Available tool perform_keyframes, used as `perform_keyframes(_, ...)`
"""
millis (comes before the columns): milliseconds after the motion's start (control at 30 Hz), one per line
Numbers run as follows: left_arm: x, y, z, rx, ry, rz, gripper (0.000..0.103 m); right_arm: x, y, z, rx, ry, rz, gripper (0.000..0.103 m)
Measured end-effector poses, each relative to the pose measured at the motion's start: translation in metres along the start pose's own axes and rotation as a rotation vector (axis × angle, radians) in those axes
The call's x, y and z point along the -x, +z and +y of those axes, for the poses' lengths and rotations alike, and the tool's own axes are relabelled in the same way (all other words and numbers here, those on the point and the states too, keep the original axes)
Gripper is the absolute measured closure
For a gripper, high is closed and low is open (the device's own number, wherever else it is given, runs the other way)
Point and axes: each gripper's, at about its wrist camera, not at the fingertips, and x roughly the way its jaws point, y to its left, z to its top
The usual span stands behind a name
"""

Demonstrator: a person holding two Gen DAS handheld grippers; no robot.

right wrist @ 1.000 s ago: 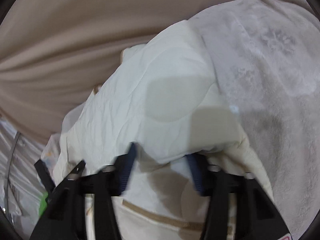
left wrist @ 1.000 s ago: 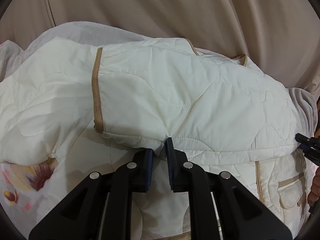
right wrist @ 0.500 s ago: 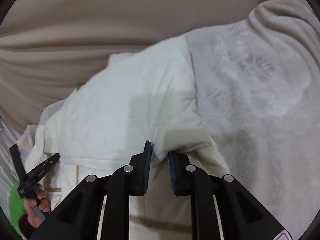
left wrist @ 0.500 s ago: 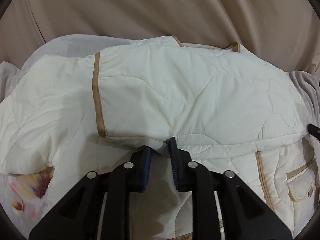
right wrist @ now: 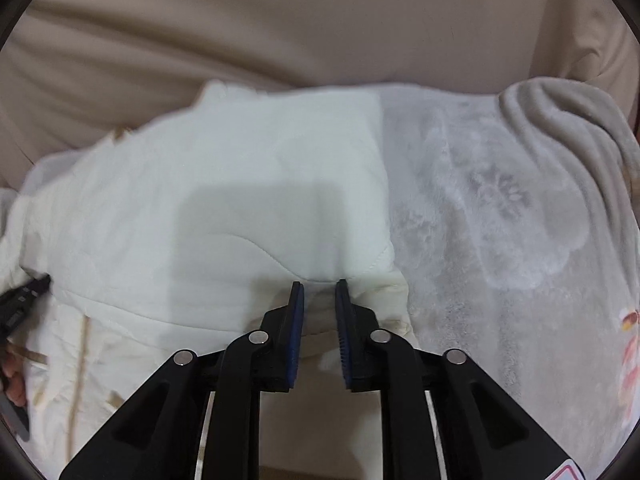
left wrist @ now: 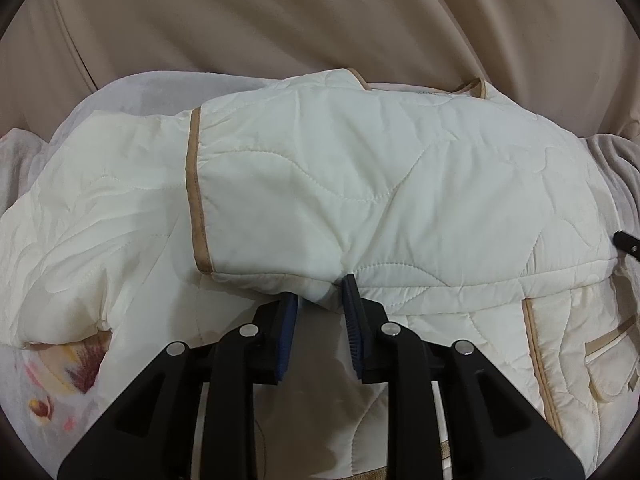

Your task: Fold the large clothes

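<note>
A cream quilted jacket (left wrist: 360, 184) with tan trim lies on a pale fleece blanket, its upper part folded over toward me. My left gripper (left wrist: 320, 292) is shut on the folded edge of the jacket, fabric bunched between the blue pads. In the right wrist view the same jacket (right wrist: 240, 208) fills the left half. My right gripper (right wrist: 319, 286) is shut on the jacket's folded edge near its right corner. The tip of the right gripper shows at the right edge of the left wrist view (left wrist: 626, 242).
A grey-white fleece blanket (right wrist: 500, 208) with a flower print covers the surface to the right of the jacket and shows at lower left in the left wrist view (left wrist: 48, 400). Beige draped fabric (left wrist: 320, 20) rises behind. A jacket pocket (left wrist: 612, 356) lies at lower right.
The right gripper was open around the fold a second ago and has closed on it. Both grippers have carried the folded edge toward me, flattening the fold.
</note>
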Motion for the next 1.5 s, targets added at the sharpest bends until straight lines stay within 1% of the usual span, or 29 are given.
perform_keyframes(67,0.000,0.000,0.000,-0.002,0.003,-0.001,0.081,0.000,-0.002,0.001,0.022,-0.030,-0.007,0.087)
perform_keyframes(133,-0.001,0.002,-0.001,-0.001,0.006,-0.002,0.079,-0.023,-0.008,0.001,0.053,-0.066,0.060,0.091)
perform_keyframes(167,0.000,0.002,0.001,0.005,0.010,-0.004,0.074,-0.028,-0.011,-0.002,0.041,-0.059,0.075,0.092)
perform_keyframes(233,0.011,0.002,0.009,0.042,0.002,-0.015,0.067,-0.018,-0.009,-0.001,0.029,-0.070,0.058,0.091)
perform_keyframes(267,0.024,0.001,0.015,0.067,-0.016,-0.032,0.058,-0.008,-0.009,0.002,0.032,-0.061,0.042,0.088)
perform_keyframes(300,0.041,0.000,0.026,0.096,-0.030,-0.054,0.051,0.000,-0.009,0.005,0.038,-0.040,0.033,0.086)
perform_keyframes(333,0.056,-0.003,0.040,0.126,-0.033,-0.078,0.037,0.009,-0.011,0.008,0.045,-0.021,0.025,0.086)
perform_keyframes(367,0.071,-0.006,0.056,0.158,-0.027,-0.102,0.030,0.021,-0.015,0.011,0.056,0.000,0.014,0.086)
perform_keyframes(433,0.099,-0.013,0.097,0.225,0.020,-0.139,0.025,0.040,-0.026,0.020,0.077,0.027,-0.001,0.085)
perform_keyframes(467,0.108,-0.016,0.117,0.256,0.055,-0.144,0.020,0.050,-0.033,0.023,0.085,0.041,-0.007,0.083)
perform_keyframes(500,0.115,-0.022,0.144,0.299,0.105,-0.142,0.019,0.057,-0.041,0.025,0.090,0.052,-0.010,0.083)
perform_keyframes(600,0.120,-0.040,0.220,0.457,0.244,-0.114,0.019,0.070,-0.063,0.032,0.095,0.090,0.009,0.082)
perform_keyframes(633,0.119,-0.047,0.243,0.510,0.272,-0.098,0.019,0.073,-0.069,0.035,0.095,0.101,0.019,0.081)
perform_keyframes(700,0.110,-0.061,0.291,0.622,0.315,-0.056,0.019,0.077,-0.081,0.040,0.099,0.115,0.033,0.081)
perform_keyframes(767,0.100,-0.072,0.326,0.714,0.352,-0.020,0.021,0.078,-0.089,0.045,0.107,0.124,0.046,0.077)
perform_keyframes(800,0.094,-0.077,0.341,0.766,0.336,-0.011,0.024,0.078,-0.092,0.047,0.111,0.123,0.050,0.076)
perform_keyframes(867,0.084,-0.082,0.360,0.848,0.308,-0.003,0.049,0.076,-0.100,0.051,0.117,0.116,0.058,0.072)
perform_keyframes(900,0.082,-0.082,0.365,0.864,0.293,-0.010,0.054,0.075,-0.104,0.052,0.118,0.111,0.061,0.072)
perform_keyframes(933,0.082,-0.079,0.365,0.869,0.294,-0.016,0.069,0.073,-0.107,0.053,0.119,0.106,0.065,0.070)
perform_keyframes(967,0.084,-0.071,0.361,0.857,0.302,-0.022,0.086,0.071,-0.109,0.053,0.118,0.100,0.064,0.070)
perform_keyframes(1000,0.088,-0.064,0.355,0.842,0.295,-0.035,0.092,0.071,-0.110,0.052,0.116,0.098,0.061,0.069)
perform_keyframes(1067,0.105,-0.041,0.335,0.790,0.273,-0.093,0.097,0.072,-0.110,0.051,0.106,0.102,0.055,0.069)
perform_keyframes(1133,0.131,-0.006,0.308,0.683,0.267,-0.180,0.097,0.072,-0.110,0.049,0.094,0.110,0.053,0.068)
perform_keyframes(1167,0.146,0.010,0.285,0.627,0.252,-0.221,0.098,0.072,-0.110,0.049,0.091,0.112,0.052,0.068)
perform_keyframes(1267,0.187,0.057,0.191,0.434,0.143,-0.331,0.098,0.070,-0.113,0.050,0.088,0.117,0.045,0.066)
perform_keyframes(1333,0.207,0.081,0.107,0.273,0.053,-0.374,0.097,0.070,-0.115,0.050,0.086,0.123,0.039,0.065)
perform_keyframes(1400,0.209,0.093,0.029,0.139,-0.037,-0.375,0.096,0.071,-0.115,0.048,0.082,0.133,0.035,0.064)
perform_keyframes(1467,0.194,0.095,-0.043,0.033,-0.124,-0.328,0.092,0.073,-0.116,0.046,0.070,0.146,0.033,0.064)
perform_keyframes(1500,0.178,0.090,-0.083,-0.020,-0.165,-0.283,0.091,0.073,-0.117,0.044,0.066,0.152,0.034,0.064)
